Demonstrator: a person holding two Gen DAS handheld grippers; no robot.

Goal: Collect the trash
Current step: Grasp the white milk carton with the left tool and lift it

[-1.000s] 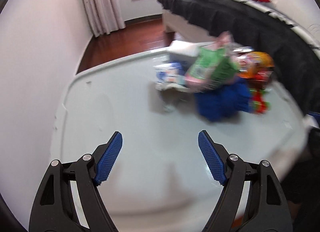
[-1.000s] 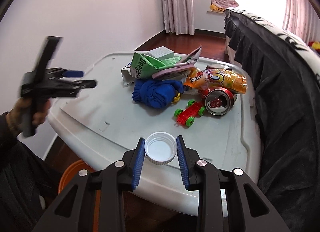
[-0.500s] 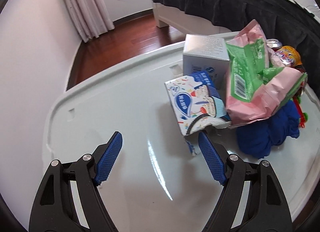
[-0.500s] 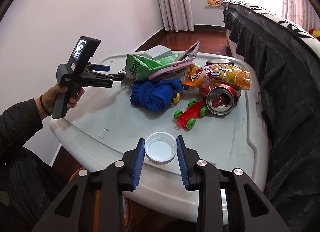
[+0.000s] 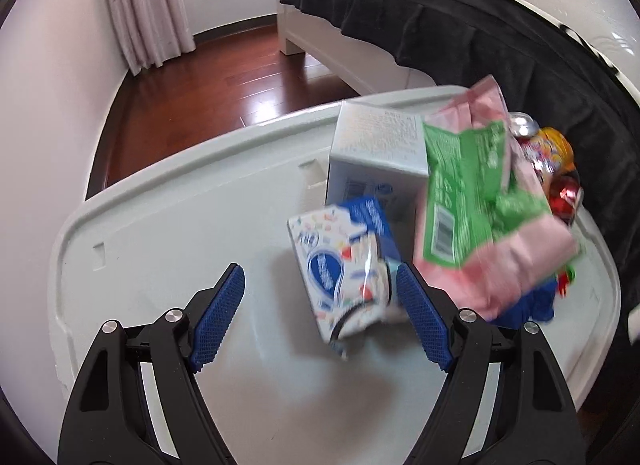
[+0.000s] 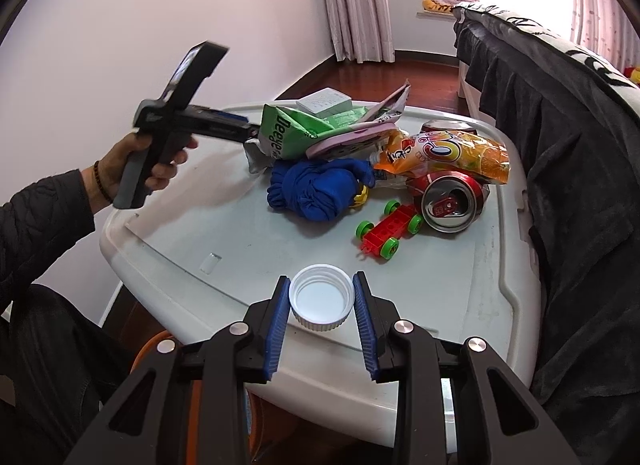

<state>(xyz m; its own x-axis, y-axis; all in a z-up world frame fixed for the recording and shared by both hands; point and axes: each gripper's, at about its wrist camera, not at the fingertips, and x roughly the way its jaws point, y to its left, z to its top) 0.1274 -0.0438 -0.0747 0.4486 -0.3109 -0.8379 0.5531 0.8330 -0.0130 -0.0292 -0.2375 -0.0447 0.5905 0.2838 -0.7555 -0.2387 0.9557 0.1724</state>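
Observation:
My right gripper point(image 6: 321, 279) is shut on a white bottle cap point(image 6: 321, 299), held above the near edge of the white plastic table point(image 6: 240, 233). My left gripper point(image 5: 320, 317) stands open and low over the table. A white and blue snack packet point(image 5: 344, 277) lies between its fingertips, close against the right-hand pad point(image 5: 420, 321). Behind the packet are a grey box point(image 5: 376, 153) and a green and pink bag point(image 5: 472, 209). In the right wrist view a hand point(image 6: 152, 169) holds the left gripper point(image 6: 240, 131) at the left end of the green bag point(image 6: 296, 133).
The pile also holds a blue cloth point(image 6: 316, 189), an orange snack bag point(image 6: 448, 153), a crushed red can point(image 6: 450, 201) and a red toy car point(image 6: 388, 231). A dark-covered bed point(image 6: 580, 145) borders the table's right side. Something orange point(image 6: 148, 349) sits under the near edge.
My left gripper has moved in toward the pile, and the snack packet now lies between its open fingers. The right gripper has stayed still with the cap.

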